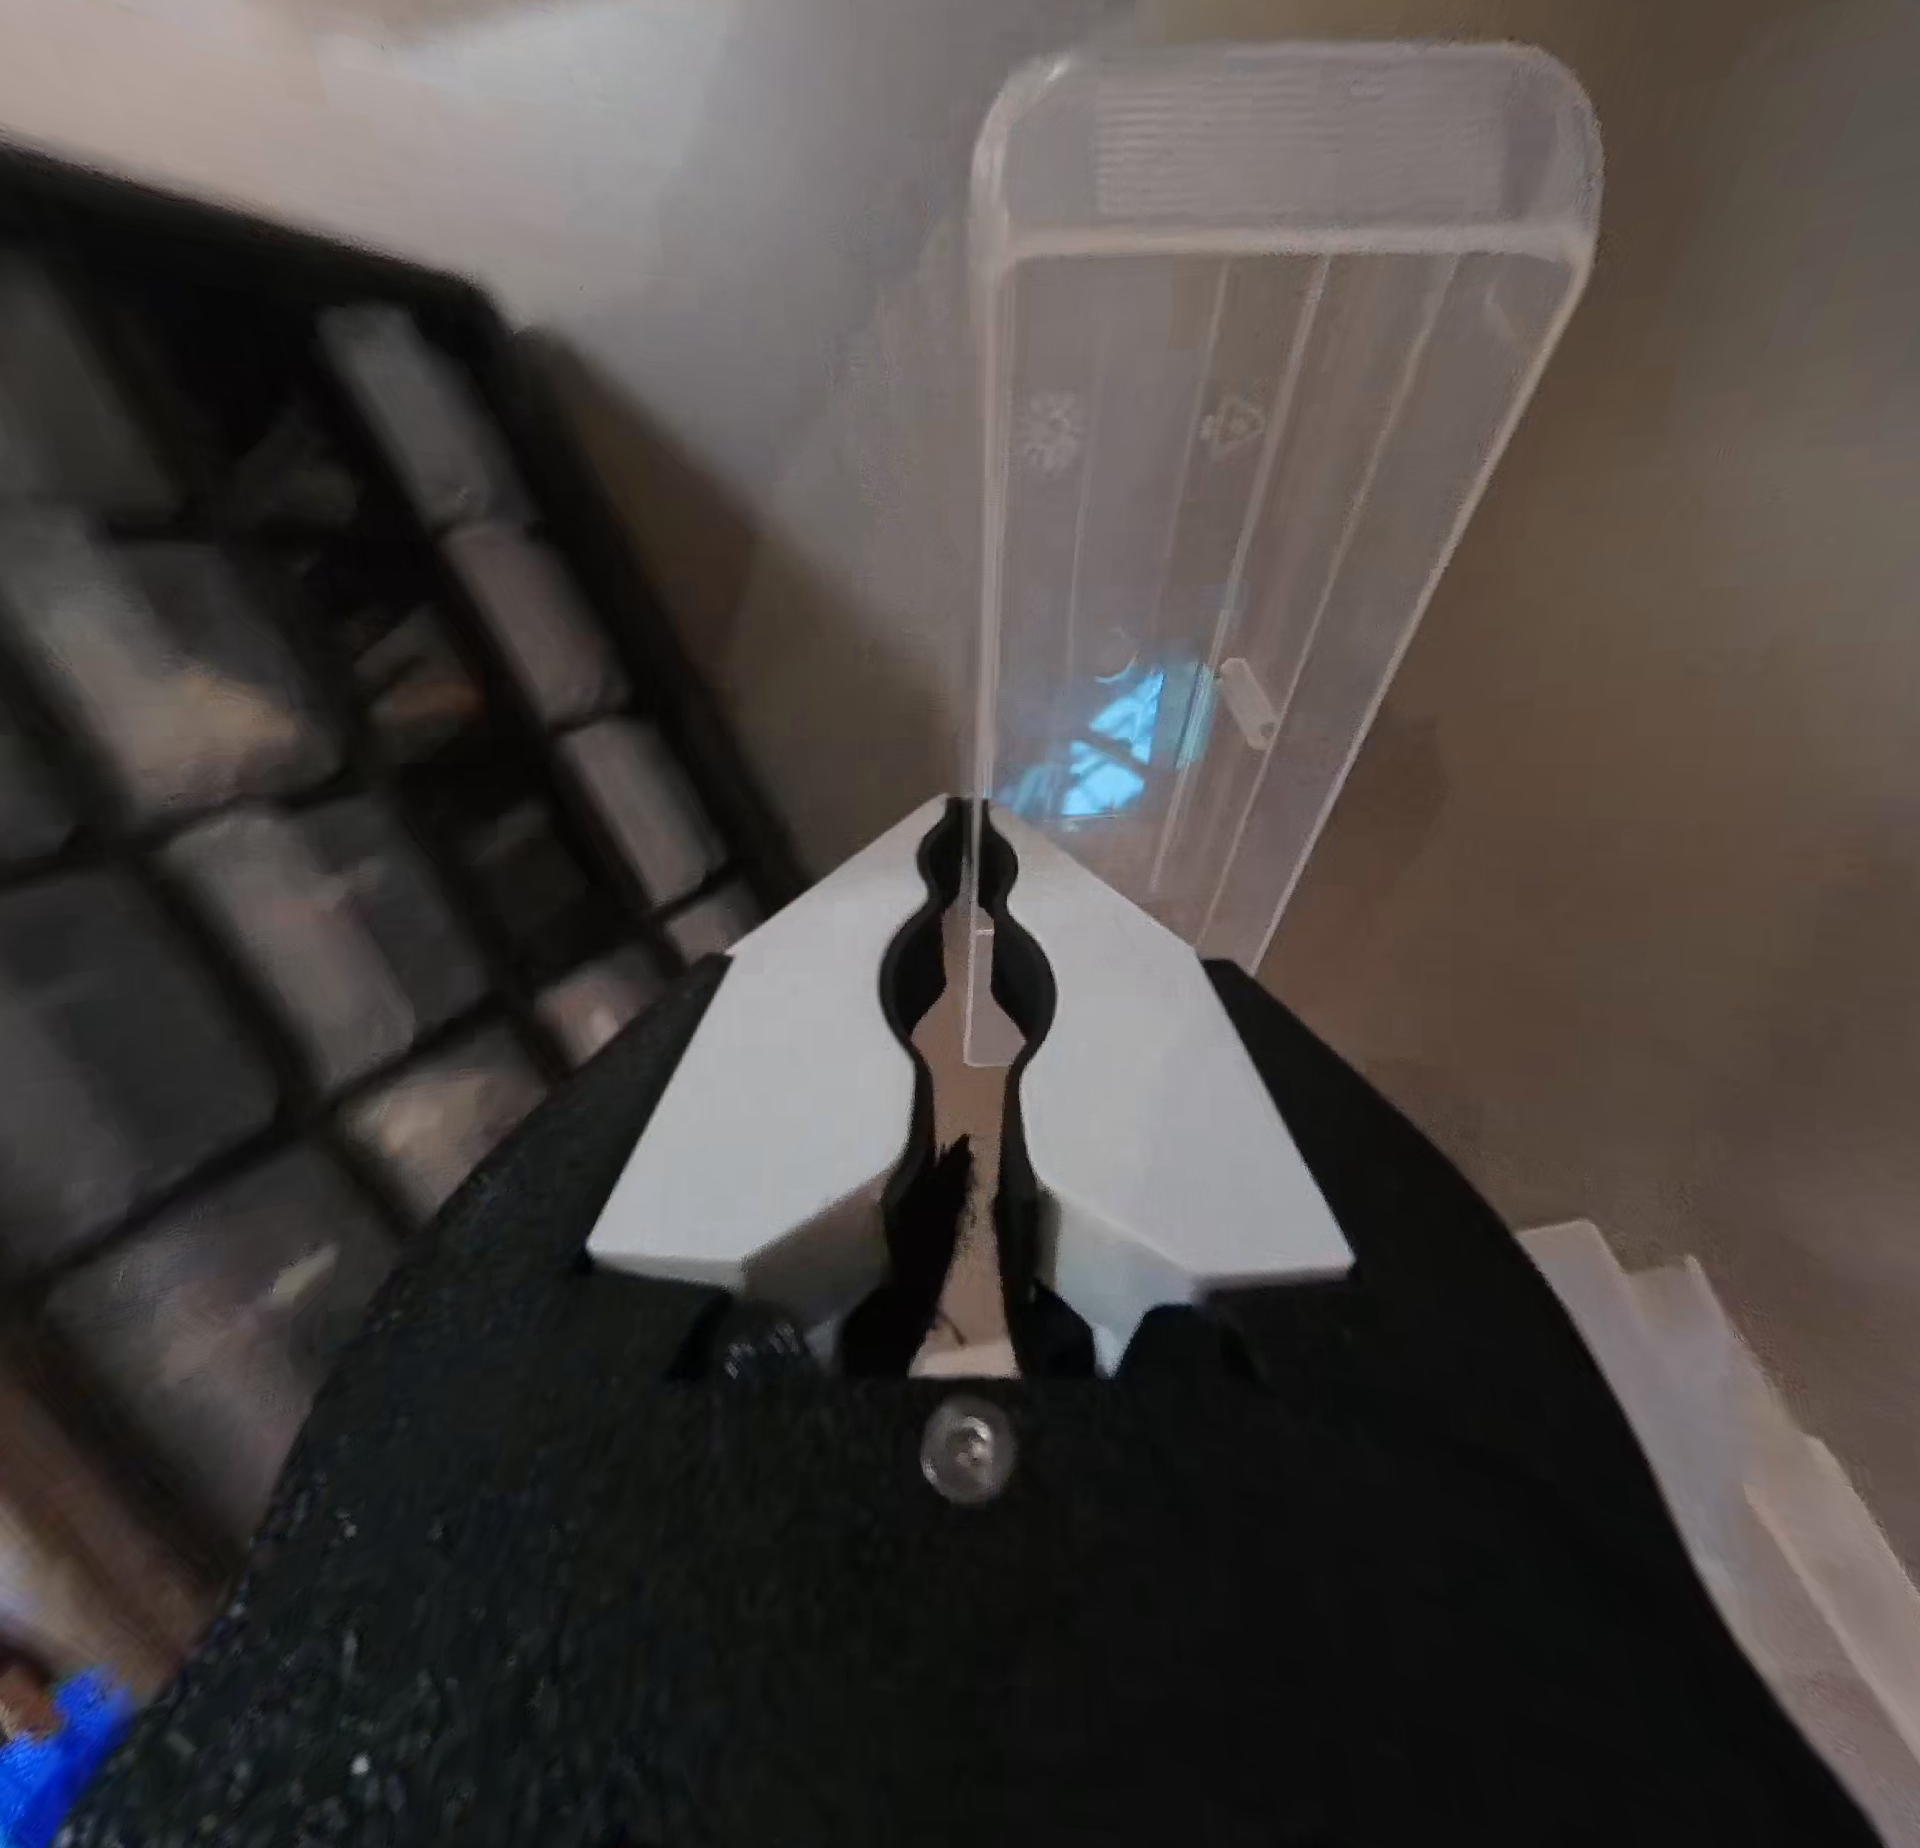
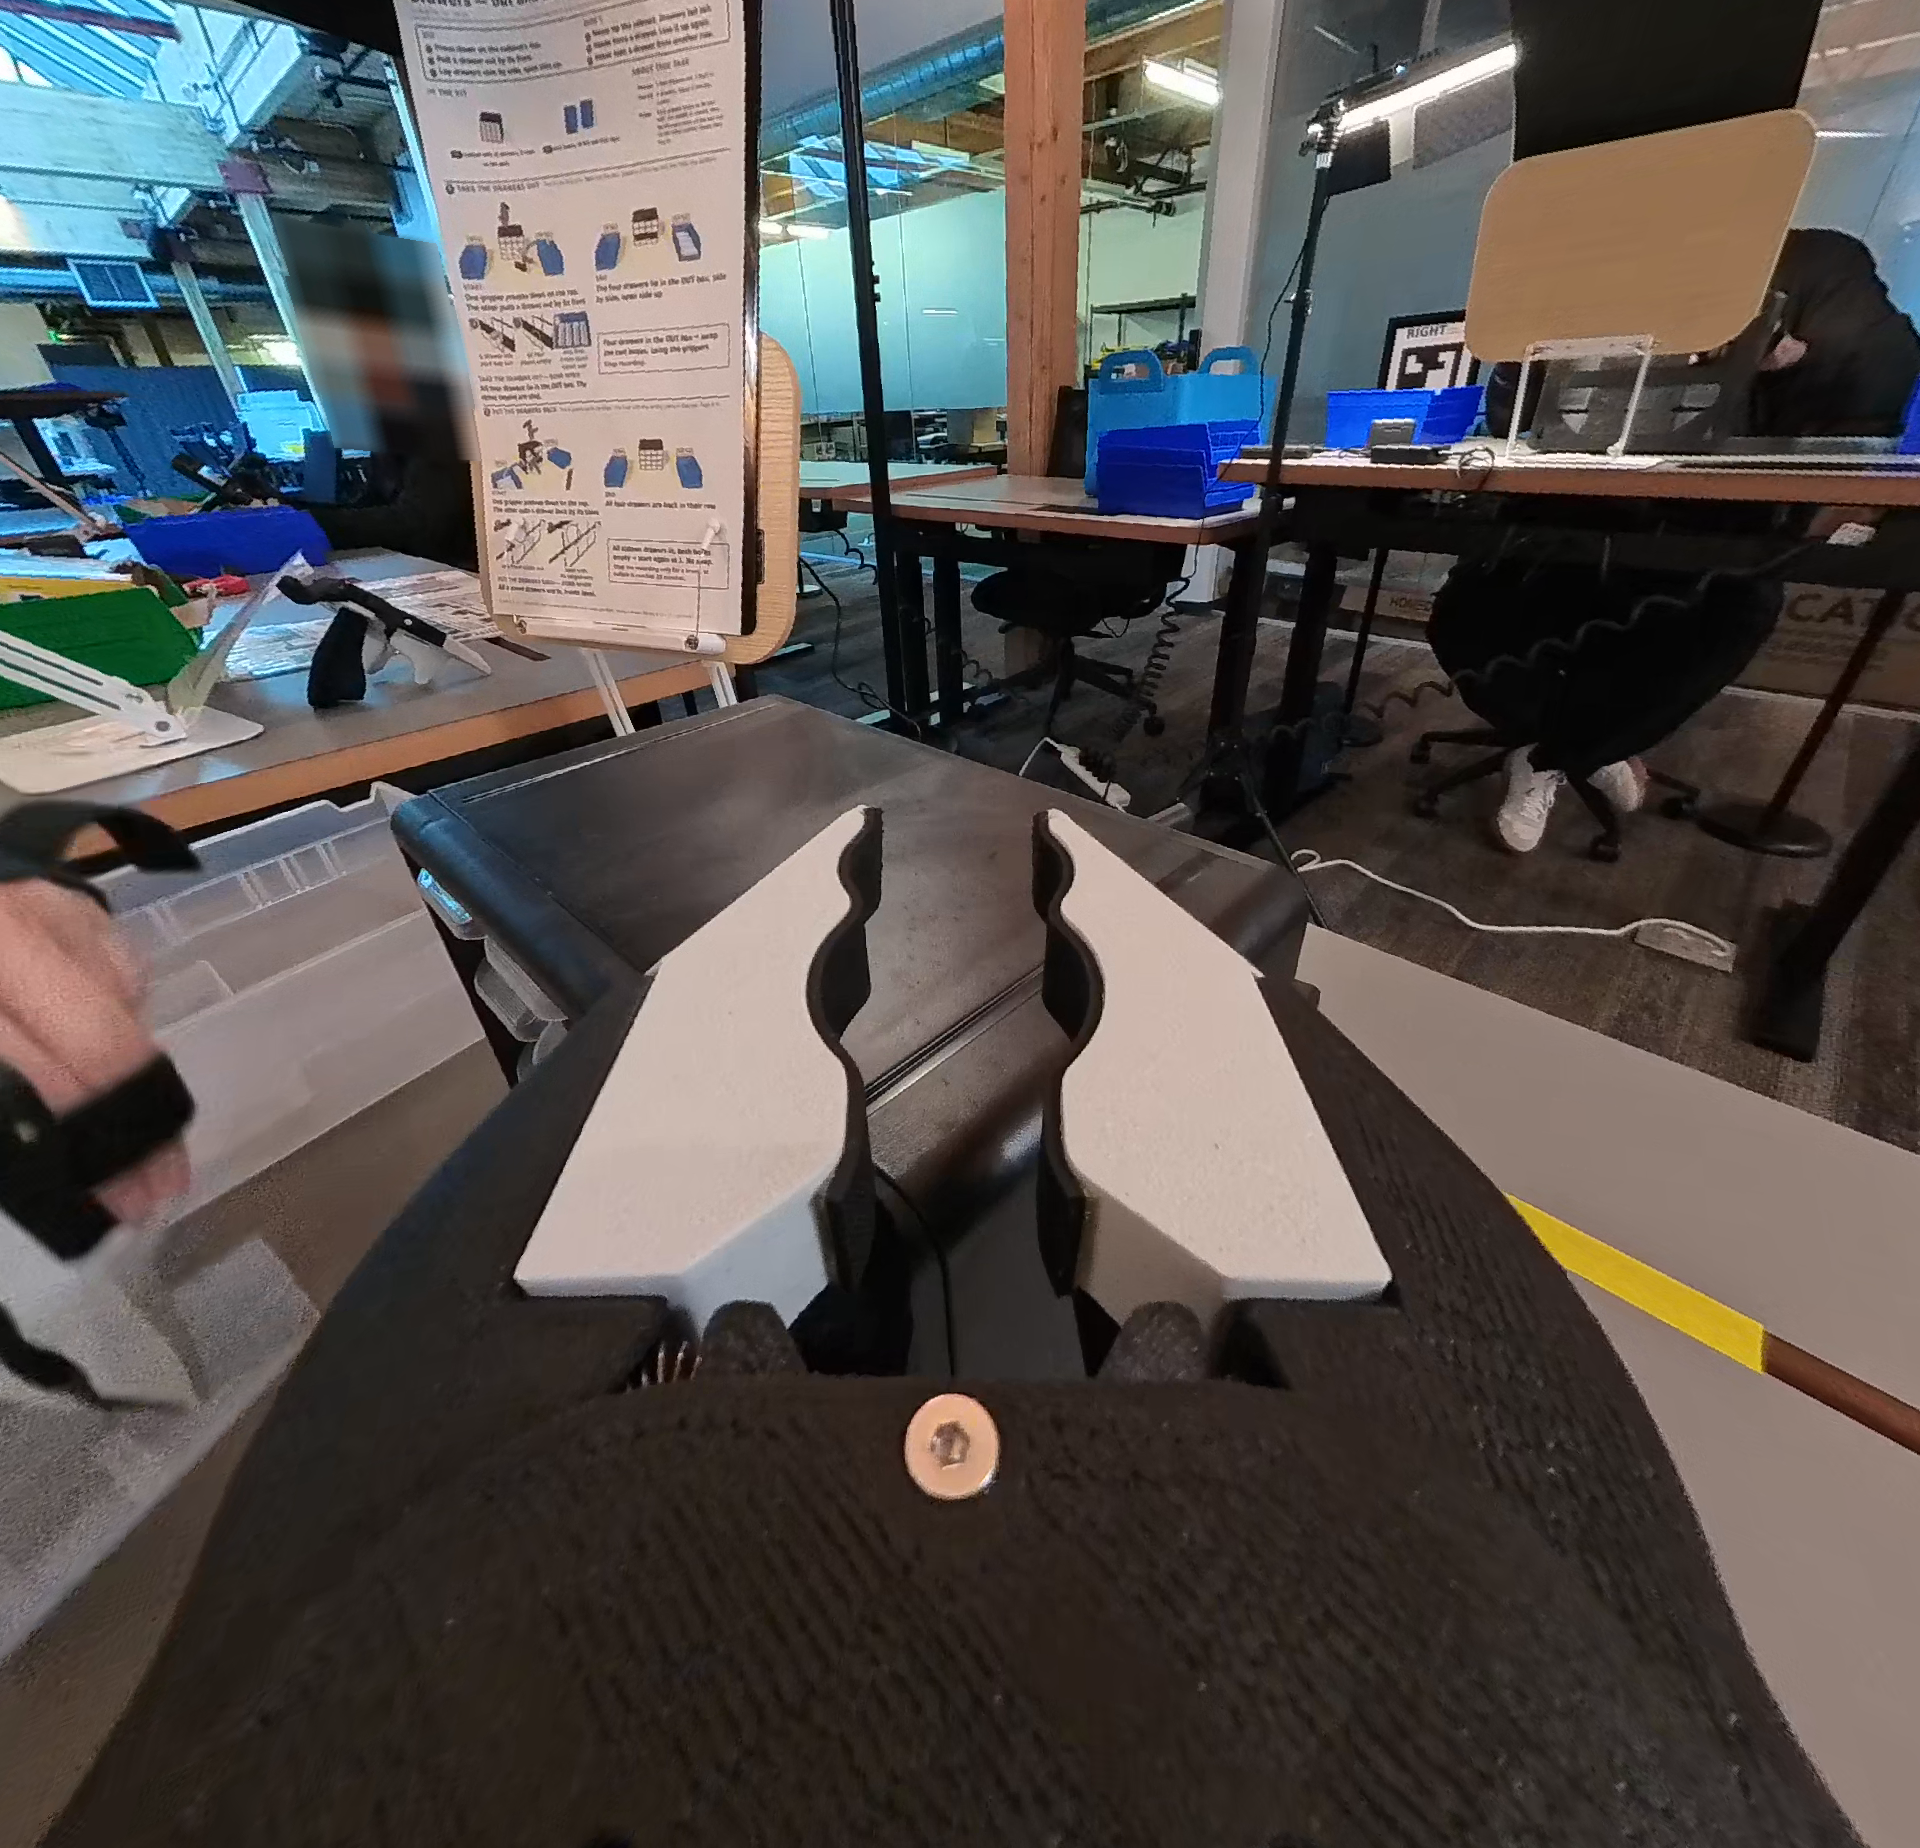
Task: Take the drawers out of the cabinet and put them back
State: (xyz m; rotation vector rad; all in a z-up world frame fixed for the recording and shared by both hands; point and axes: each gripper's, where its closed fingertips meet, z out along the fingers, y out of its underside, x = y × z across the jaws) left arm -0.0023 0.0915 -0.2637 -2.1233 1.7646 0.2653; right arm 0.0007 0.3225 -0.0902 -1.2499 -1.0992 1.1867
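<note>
Clear plastic drawer, pinched by one wall in left gripper, beside black cabinet. Right gripper spread, poised over cabinet top.

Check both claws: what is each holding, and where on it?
Left claw pinches the clear drawer by one thin wall edge. Right claw holds nothing, open above the cabinet.

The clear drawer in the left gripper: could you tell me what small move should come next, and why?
Probably carry the clear drawer left toward the black cabinet. The left gripper is shut on the drawer's thin edge and holds it free of the cabinet, while the right gripper is open over the cabinet's top, seemingly placed to steady it. Which slot is empty is too blurred to tell.
</note>
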